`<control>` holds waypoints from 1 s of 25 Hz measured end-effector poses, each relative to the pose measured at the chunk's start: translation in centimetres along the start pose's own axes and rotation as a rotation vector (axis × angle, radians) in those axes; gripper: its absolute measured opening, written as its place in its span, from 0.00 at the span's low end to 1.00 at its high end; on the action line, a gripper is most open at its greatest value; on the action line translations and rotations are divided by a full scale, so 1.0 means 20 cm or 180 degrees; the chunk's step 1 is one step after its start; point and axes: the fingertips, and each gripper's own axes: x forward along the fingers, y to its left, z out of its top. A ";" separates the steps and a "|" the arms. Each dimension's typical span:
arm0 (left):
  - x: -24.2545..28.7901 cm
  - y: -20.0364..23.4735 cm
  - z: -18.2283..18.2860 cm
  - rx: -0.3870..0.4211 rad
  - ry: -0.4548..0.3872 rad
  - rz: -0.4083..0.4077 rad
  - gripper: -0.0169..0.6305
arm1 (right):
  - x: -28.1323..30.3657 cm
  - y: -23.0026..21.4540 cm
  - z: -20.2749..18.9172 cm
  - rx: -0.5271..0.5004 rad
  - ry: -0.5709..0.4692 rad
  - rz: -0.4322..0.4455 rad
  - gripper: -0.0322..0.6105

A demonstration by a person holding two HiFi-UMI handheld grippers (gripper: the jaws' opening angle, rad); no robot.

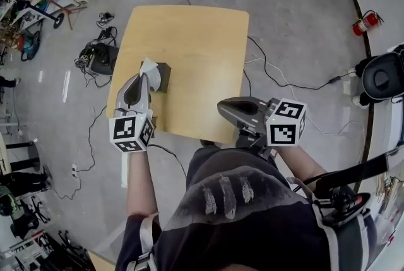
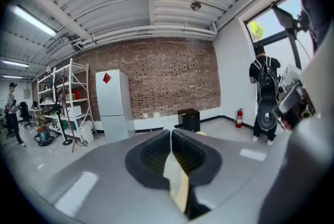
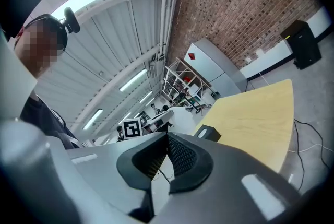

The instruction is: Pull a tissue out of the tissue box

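Tissue point(image 2: 176, 177) pinched in shut jaws of left gripper point(image 2: 171, 133), just beside box point(image 1: 163, 78) on table point(image 1: 196, 42); right gripper point(image 3: 168, 137) jaws together, empty.

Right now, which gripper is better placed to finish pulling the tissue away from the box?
Left. The left gripper is shut on the tissue, right beside the tissue box. The right gripper is shut on nothing, at the near edge of the table, apart from the box.
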 end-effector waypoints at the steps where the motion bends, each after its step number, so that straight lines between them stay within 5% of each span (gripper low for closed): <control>1: 0.01 -0.02 0.01 0.0002 0.0035 0.0008 0.04 | -0.02 -0.02 0.02 0.0017 -0.0019 0.0028 0.04; 10: 0.10 -0.23 0.06 0.0115 0.0221 0.0130 0.04 | -0.22 -0.17 0.12 0.0124 -0.0124 0.0193 0.04; 18: 0.18 -0.57 0.14 -0.0105 0.0093 0.0116 0.04 | -0.48 -0.30 0.13 0.0129 0.0017 0.0338 0.04; 25: 0.15 -0.51 0.17 -0.0429 -0.0030 0.0040 0.04 | -0.36 -0.26 0.15 0.0134 0.0125 0.0412 0.04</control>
